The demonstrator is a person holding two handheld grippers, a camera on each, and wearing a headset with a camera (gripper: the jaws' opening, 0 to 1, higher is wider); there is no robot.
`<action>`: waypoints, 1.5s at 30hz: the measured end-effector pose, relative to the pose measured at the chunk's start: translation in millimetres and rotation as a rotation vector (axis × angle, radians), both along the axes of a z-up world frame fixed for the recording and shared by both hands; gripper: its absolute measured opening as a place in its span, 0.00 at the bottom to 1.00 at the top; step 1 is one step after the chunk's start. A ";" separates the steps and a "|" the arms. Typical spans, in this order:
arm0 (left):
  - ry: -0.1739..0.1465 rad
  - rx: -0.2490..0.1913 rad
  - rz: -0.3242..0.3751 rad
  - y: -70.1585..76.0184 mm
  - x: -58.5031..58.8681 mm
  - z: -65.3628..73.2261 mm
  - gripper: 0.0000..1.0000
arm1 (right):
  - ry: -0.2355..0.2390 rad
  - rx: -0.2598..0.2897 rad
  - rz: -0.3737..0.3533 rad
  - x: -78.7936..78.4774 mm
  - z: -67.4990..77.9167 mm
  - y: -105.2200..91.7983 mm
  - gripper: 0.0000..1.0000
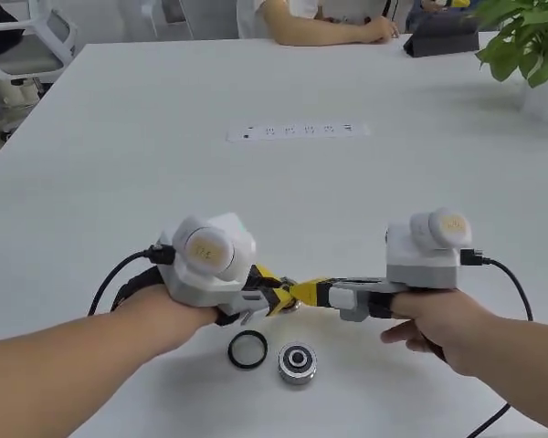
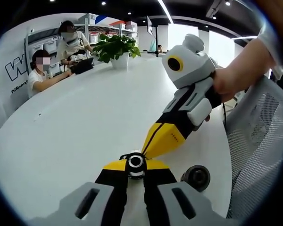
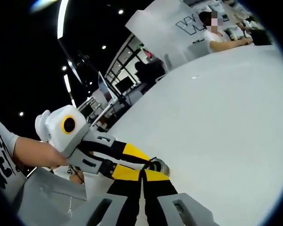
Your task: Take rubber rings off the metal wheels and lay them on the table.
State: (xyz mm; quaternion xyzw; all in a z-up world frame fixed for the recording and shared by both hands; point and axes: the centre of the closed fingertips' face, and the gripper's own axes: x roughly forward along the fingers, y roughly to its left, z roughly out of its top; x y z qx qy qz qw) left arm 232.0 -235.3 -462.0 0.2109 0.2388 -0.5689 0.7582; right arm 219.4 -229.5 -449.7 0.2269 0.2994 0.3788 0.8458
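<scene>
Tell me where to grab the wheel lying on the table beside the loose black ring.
Grip the wheel across its outer rim, coming straight down. It lies flat, hub facing up, so the round rim is the open part. The ring lies close to its left, so probably pinch near-to-far.

A black ring (image 1: 247, 349) lies flat on the table (image 1: 146, 164), just beside a metal wheel (image 1: 297, 362). A second wheel (image 2: 136, 161) is clamped in the left gripper (image 2: 136, 165).

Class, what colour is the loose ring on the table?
Black; the ring shows best in the head view.
</scene>
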 end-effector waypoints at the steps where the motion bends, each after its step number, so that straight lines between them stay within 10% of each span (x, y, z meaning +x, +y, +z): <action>1: 0.000 0.000 0.000 0.0 0.0 0.0 0.07 | -0.002 0.016 0.010 -1.3 2.3 1.6 0.00; 45: 0.017 -0.002 -0.014 1.6 -5.6 7.7 0.16 | -0.014 -0.029 -0.014 2.0 -3.3 -7.2 0.00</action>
